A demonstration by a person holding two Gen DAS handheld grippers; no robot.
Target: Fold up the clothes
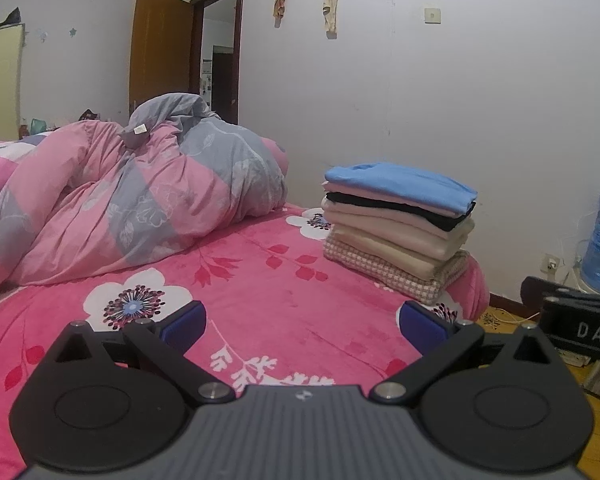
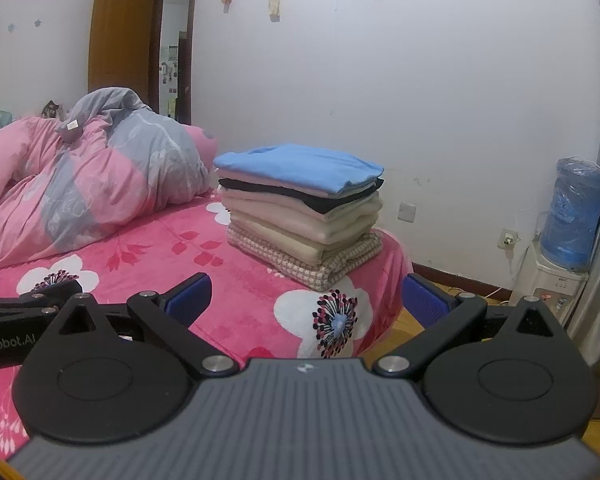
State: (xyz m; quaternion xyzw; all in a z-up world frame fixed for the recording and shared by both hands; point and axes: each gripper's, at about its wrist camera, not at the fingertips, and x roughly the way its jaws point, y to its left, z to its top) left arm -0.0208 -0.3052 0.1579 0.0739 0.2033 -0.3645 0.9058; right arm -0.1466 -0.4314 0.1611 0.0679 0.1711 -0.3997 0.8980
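1. 2 grippers are hovering side by side over the bed, and neither is carrying anything: the left gripper point(image 1: 302, 324) is holding its jaws wide apart with only the pink floral bedspread point(image 1: 268, 280) showing between them, and the right gripper point(image 2: 306, 300) is likewise spread wide, its gap framing the bed's rounded corner and a strip of wooden floor point(image 2: 410, 320).

2. 1 stack of folded clothes point(image 1: 398, 228) is sitting ahead of both sets of jaws, up and to the right of the left gripper's gap and almost straight beyond the right gripper's gap, well apart from the pads point(image 2: 190, 294).

3. About 7 layers are showing in that stack, with a blue garment point(image 2: 300, 166) lying on top and a checked piece point(image 2: 308, 258) at the bottom; exact counting is uncertain because the cream layers are blending together.

4. Judging from this, the folding is looking largely done: no loose garment is lying between or near either pair of jaws. Whether more clothes are waiting out of view cannot be told. The crumpled pink and grey duvet point(image 1: 140, 196), off to the left of both gaps, is bedding, not an item in hand.

5. Each folded piece is lying flat, its long axis running from near left toward the wall at far right, with the rounded fold edges facing the grippers' right.
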